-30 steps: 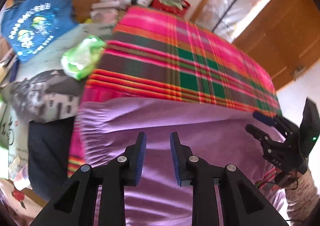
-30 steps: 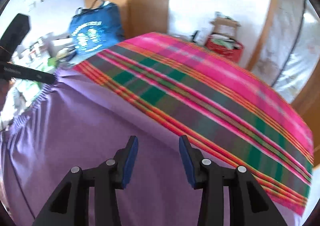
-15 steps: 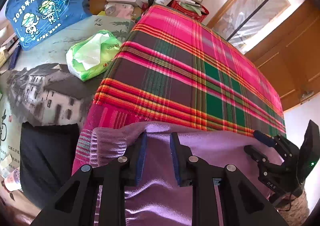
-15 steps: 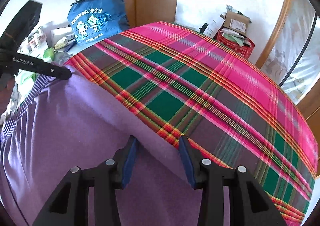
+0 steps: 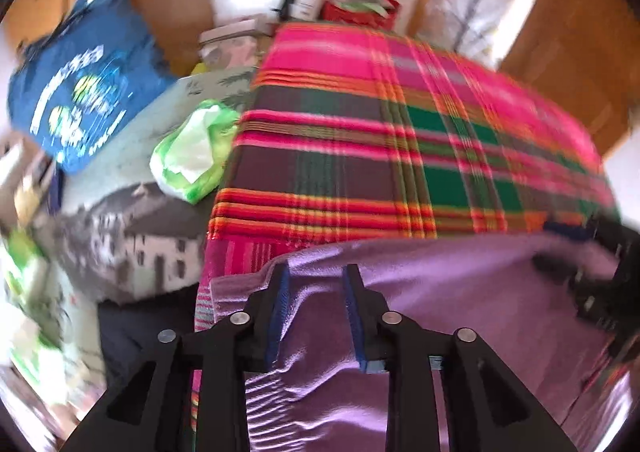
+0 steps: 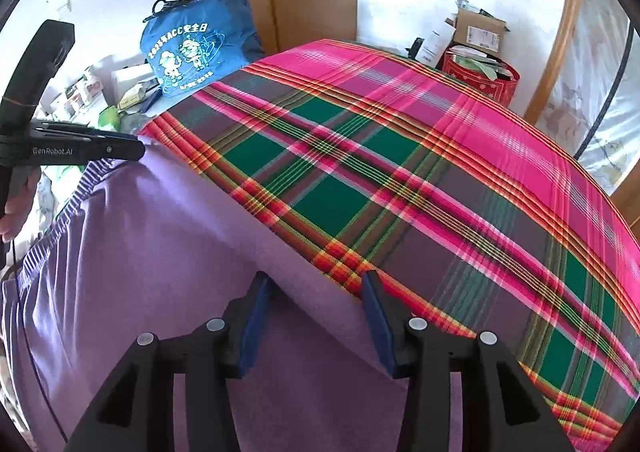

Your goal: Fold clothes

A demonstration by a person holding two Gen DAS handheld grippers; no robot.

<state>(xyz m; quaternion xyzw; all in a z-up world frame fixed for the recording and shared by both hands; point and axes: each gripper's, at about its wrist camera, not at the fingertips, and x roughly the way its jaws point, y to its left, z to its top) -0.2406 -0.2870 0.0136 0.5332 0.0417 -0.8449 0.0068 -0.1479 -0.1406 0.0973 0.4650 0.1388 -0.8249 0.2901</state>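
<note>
A purple garment (image 5: 440, 292) lies spread over the near end of a bed covered by a pink, green and red plaid blanket (image 5: 360, 152). My left gripper (image 5: 316, 272) is at the garment's ribbed left corner. Its jaws are opening, and rumpled cloth lies slack between the pads. My right gripper (image 6: 316, 280) is over the garment's (image 6: 160, 252) far straight edge. Its jaws are also widening, and the edge runs flat between them, unpinched. In the right wrist view the left gripper (image 6: 120, 150) shows at the far corner. The left wrist view is blurred.
Left of the bed are a blue tote bag (image 6: 192, 52), a green plastic bag (image 5: 192, 148), a house-print cloth (image 5: 140, 228) and a dark cloth (image 5: 140, 328). A red basket (image 6: 480, 76) and a cardboard box (image 6: 478, 30) stand beyond the plaid blanket (image 6: 400, 152). Wooden wardrobes line the walls.
The garment's far edge has come down toward me onto the bed, baring more plaid. Both pairs of jaws stand wider than before. The left wrist view has tilted.
</note>
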